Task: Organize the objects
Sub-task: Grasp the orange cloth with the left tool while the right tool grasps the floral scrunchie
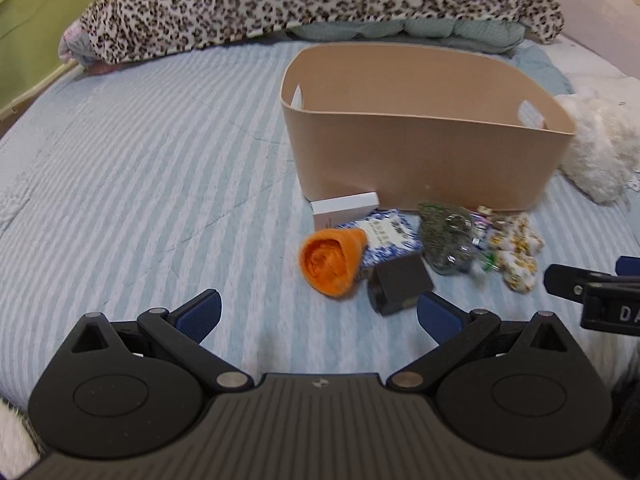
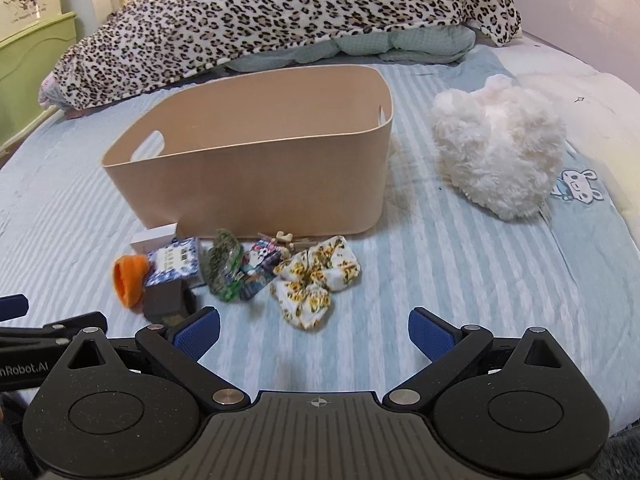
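The bin [image 2: 256, 184] was plain tan. The bed [image 1: 140, 160] wore pale blue and white stripes, under a leopard-print blanket [image 2: 280, 12]. The hat [image 1: 332, 262] was orange, the scrunchie [image 2: 316, 280] white with yellow flowers, one box [image 1: 392, 236] blue-and-white patterned, another [image 1: 400, 284] black. The plush pillow [image 2: 500, 144] was white. Blue pads [image 2: 198, 334] tipped each black gripper.

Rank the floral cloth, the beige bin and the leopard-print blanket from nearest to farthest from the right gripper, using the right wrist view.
1. floral cloth, just ahead of the right gripper, slightly left.
2. beige bin, behind the clutter, left of centre.
3. leopard-print blanket, across the far end of the bed.
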`<state>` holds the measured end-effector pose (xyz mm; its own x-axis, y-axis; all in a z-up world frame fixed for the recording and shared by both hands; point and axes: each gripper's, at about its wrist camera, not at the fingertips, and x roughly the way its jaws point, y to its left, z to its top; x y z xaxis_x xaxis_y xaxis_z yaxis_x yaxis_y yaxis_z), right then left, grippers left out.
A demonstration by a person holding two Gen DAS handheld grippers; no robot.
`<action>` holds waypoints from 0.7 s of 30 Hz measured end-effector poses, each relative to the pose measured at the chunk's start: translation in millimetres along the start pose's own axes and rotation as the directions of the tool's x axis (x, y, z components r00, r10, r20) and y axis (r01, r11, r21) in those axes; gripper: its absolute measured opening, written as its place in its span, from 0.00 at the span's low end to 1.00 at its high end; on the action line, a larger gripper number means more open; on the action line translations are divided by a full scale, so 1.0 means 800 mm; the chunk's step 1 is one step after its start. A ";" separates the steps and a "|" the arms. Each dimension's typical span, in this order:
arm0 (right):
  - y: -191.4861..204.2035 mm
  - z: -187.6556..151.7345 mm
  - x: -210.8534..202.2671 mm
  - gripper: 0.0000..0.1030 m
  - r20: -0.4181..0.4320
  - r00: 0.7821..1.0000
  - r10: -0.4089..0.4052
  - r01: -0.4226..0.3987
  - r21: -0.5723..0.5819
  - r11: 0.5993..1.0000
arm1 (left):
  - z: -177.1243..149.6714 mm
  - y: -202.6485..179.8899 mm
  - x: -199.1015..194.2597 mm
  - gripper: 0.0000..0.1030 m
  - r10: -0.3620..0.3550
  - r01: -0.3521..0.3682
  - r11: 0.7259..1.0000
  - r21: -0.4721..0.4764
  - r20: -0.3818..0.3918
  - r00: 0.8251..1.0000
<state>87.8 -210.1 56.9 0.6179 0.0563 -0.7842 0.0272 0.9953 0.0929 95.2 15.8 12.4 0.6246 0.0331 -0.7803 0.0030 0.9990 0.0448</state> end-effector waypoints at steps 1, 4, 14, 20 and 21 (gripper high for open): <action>0.000 0.002 0.006 0.99 -0.004 1.000 -0.004 0.004 0.003 1.000 | 0.005 0.004 0.007 1.00 0.005 -0.005 1.000 -0.009 -0.002 1.000; 0.002 0.005 0.026 0.99 -0.013 1.000 -0.017 0.017 0.004 1.000 | 0.016 0.015 0.031 1.00 0.008 -0.009 1.000 -0.025 -0.018 1.000; 0.014 0.000 0.092 0.88 -0.094 0.994 -0.061 0.059 -0.032 0.998 | 0.016 0.038 0.094 0.85 -0.026 0.025 1.000 -0.015 -0.088 0.996; 0.015 -0.006 0.105 0.74 -0.083 0.995 -0.057 0.054 -0.037 0.998 | 0.014 0.040 0.109 0.68 -0.110 0.109 0.994 -0.007 -0.076 0.991; 0.017 -0.007 0.105 0.64 -0.075 0.996 -0.054 0.051 -0.044 0.998 | 0.013 0.040 0.109 0.63 -0.115 0.116 0.993 0.002 -0.071 0.991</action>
<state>135.8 -191.5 -11.0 0.5546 0.0079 -0.8321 0.0238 0.9994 0.0254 158.1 50.0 -47.7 0.5633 -0.0800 -0.8223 0.0766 0.9961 -0.0444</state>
